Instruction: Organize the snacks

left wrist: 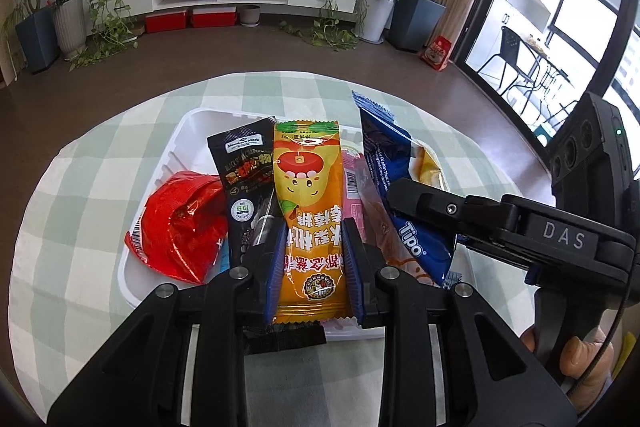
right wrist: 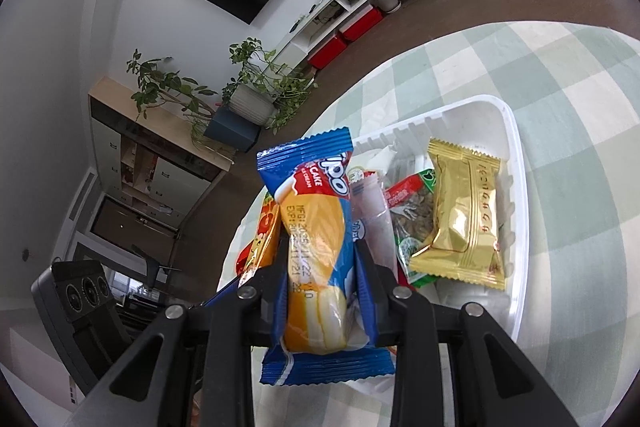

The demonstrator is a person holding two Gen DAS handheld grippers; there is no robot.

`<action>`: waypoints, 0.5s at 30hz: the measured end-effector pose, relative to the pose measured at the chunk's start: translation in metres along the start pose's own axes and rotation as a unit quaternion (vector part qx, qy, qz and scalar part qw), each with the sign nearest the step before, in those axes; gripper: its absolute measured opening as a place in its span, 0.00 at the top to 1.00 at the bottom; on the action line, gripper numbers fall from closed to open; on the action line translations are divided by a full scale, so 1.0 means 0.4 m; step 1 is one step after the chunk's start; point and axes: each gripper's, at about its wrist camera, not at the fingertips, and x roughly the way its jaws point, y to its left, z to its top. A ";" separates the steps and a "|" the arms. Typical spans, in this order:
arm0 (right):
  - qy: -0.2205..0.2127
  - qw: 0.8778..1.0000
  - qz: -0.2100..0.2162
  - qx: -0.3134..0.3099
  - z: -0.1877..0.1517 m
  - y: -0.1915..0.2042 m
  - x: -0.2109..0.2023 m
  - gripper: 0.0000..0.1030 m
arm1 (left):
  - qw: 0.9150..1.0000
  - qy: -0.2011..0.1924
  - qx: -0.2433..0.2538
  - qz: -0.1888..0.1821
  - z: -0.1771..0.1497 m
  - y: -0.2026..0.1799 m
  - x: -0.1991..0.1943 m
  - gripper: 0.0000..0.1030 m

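Observation:
My left gripper is shut on an orange fruit-candy packet, its blue pads pressing both long sides, and it holds the packet over the white tray. My right gripper is shut on a blue Tipo cake packet. In the left wrist view, that right gripper reaches in from the right with the Tipo packet just beside the orange one. In the tray lie a red packet, a black packet, a gold packet and a green-and-red seed packet.
The tray stands on a round table with a green checked cloth. A hand holds the right gripper's handle. Beyond the table are brown floor, potted plants, a white TV bench and a glass door.

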 end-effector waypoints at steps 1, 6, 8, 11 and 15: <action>0.001 1.000 -0.004 -0.007 0.001 0.005 0.004 0.64 | 1.000 -0.001 0.003 0.001 0.000 -0.003 0.004 0.73; -0.008 0.999 -0.021 -0.041 0.002 0.031 0.005 0.42 | 1.000 -0.019 0.000 0.007 0.004 -0.004 -0.002 0.44; -0.017 0.998 -0.030 -0.059 0.000 0.044 -0.001 0.37 | 1.000 -0.027 -0.003 0.007 0.007 -0.003 -0.010 0.44; -0.031 0.996 -0.036 -0.077 -0.004 0.058 -0.012 0.35 | 0.999 -0.037 -0.001 0.017 0.008 -0.004 -0.022 0.41; -0.044 0.994 -0.040 -0.094 -0.011 0.067 -0.032 0.35 | 0.999 -0.043 -0.001 0.019 0.004 0.001 -0.036 0.41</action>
